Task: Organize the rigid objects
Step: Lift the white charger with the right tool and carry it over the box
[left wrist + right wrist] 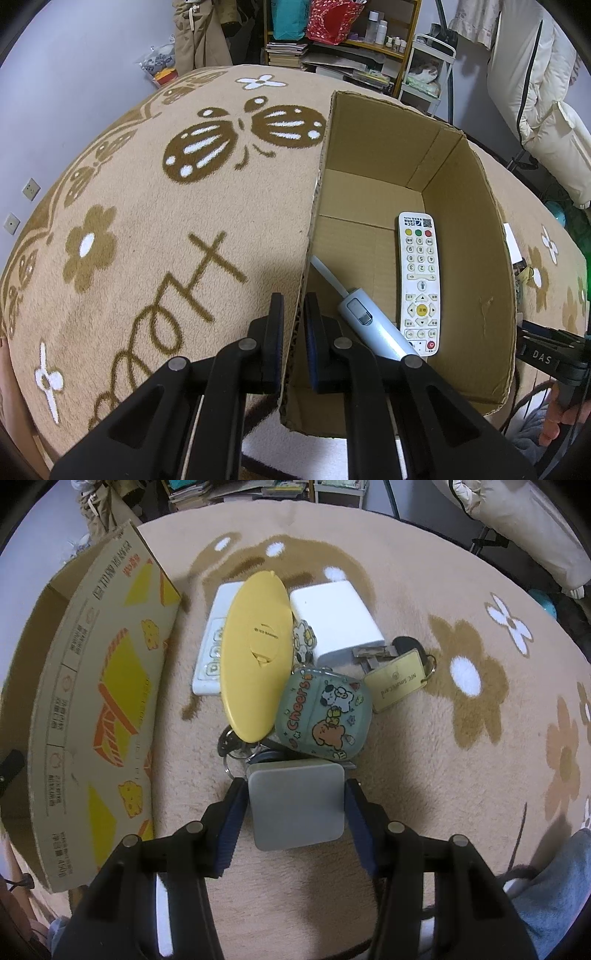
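My left gripper (294, 314) is shut on the near wall of an open cardboard box (476, 229). A white remote (419, 280) and a pale blue tube-shaped device (373, 325) lie inside it. My right gripper (297, 801) is closed on a grey square block (297, 805), its pads against both sides. Ahead lies a pile: a yellow oval case (255, 657), a green cartoon case (325, 712), a white charger block (334, 626), a white flat device (212, 653), keys with a gold tag (397, 679) and key rings (232, 749). The box (92, 701) stands left of the pile.
Everything sits on a beige rug (147, 221) with brown flower and butterfly patterns. Shelves with bags and bottles (343, 33) stand behind, and white bedding (535, 92) hangs at the right. My right gripper (554, 358) shows at the right edge of the left wrist view.
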Demonstrator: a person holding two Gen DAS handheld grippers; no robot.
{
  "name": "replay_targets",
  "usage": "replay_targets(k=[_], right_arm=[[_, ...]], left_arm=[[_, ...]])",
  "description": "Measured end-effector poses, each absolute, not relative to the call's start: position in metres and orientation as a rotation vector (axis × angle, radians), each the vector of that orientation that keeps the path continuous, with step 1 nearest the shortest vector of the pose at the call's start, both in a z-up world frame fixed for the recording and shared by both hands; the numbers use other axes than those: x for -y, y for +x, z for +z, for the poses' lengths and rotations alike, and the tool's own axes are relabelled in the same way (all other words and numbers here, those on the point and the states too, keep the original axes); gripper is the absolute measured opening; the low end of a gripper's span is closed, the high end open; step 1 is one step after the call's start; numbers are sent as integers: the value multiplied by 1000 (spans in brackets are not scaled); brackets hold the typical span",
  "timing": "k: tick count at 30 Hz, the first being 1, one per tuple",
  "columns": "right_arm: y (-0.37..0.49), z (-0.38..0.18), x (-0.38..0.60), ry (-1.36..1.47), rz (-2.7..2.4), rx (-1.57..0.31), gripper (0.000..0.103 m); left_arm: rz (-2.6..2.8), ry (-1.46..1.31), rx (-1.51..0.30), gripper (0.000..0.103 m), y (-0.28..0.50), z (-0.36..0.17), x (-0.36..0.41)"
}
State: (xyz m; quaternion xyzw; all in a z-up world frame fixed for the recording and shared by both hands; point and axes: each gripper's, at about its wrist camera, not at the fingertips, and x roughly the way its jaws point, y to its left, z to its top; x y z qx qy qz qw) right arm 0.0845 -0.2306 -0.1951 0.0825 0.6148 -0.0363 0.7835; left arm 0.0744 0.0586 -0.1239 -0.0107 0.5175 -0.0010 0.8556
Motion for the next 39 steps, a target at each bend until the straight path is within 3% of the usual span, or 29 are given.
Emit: replay_targets(k=[12, 17, 39], right_arm=[[80, -155, 237, 204, -58, -1214, 56], [82, -126, 237, 223, 1, -1081, 56], [87, -77, 135, 149, 301, -775, 56]], left_arm=[[-1, -21, -1088, 11, 75, -123, -59], [-1, -20, -1088, 11, 75, -123, -59], [3, -7, -1086, 11, 75, -123, -60]])
